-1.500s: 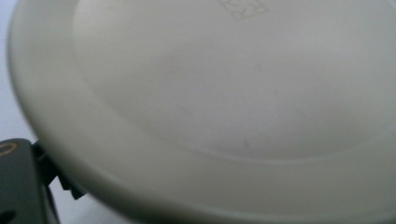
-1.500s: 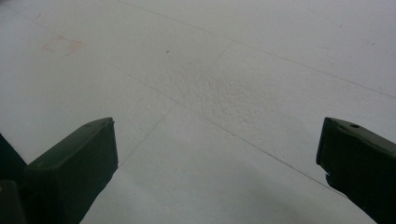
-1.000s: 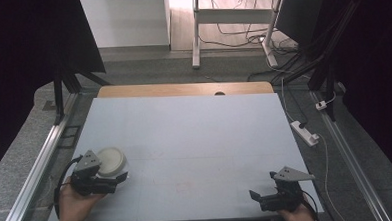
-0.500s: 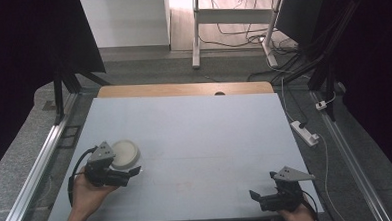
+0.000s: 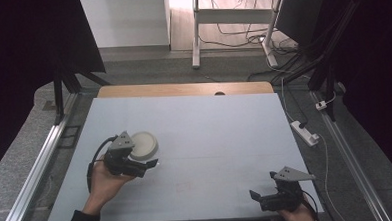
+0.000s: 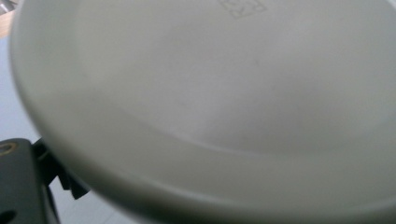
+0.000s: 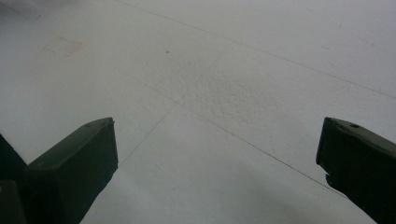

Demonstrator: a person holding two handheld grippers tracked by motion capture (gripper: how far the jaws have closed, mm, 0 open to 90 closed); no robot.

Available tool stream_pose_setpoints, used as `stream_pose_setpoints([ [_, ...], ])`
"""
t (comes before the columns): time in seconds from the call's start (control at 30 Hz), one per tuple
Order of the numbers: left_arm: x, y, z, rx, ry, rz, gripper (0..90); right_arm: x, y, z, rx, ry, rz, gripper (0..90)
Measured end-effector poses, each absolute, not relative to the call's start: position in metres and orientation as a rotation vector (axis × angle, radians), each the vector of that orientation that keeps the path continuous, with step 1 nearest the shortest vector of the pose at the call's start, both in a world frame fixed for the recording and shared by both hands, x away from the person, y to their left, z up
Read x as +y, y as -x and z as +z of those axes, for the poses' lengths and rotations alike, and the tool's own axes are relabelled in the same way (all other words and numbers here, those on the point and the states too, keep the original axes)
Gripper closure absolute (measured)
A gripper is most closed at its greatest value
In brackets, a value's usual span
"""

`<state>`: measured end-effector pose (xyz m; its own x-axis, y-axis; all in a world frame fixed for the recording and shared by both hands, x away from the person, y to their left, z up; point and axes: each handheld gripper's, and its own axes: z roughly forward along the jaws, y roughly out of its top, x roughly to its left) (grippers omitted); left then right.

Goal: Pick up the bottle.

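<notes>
White and round, one shallow dish [image 5: 143, 145] sits at the left side of the table [image 5: 225, 134], in the nearer half; it is the single loose object on the surface. In the left gripper view the dish [image 6: 224, 93] is very close, its pale rim curving across the lens, a faint square mark near the top; one black jaw shows at the lower left beside the rim. One left gripper [image 5: 145, 163] lies against the dish's near edge, held in the person's left hand [image 5: 104, 183]; it seems to hold the rim, though whether its jaws are clamped on it I cannot tell. One right gripper [image 5: 258, 197] rests at the table's near right corner, close to the front edge; in the right gripper view its two dark jaws stand wide apart with nothing between them, bare grey tabletop [image 7: 210, 93] beyond, crossed by thin seam lines. Between the two grippers lies a broad stretch of bare surface; the far half of the table is likewise free up to a wooden strip [image 5: 183, 89] along the far edge.
</notes>
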<state>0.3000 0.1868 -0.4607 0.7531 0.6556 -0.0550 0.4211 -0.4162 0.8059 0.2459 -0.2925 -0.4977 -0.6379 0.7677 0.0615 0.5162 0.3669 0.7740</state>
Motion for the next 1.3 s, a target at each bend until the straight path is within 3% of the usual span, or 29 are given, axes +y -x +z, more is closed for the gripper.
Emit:
stream_pose_setpoints([
  [1.3,0.096,-0.345,-0.446,0.62,-2.144,0.26,7.1,-0.293,-0.246,-0.498,2.324,-1.129,1.149,0.0],
])
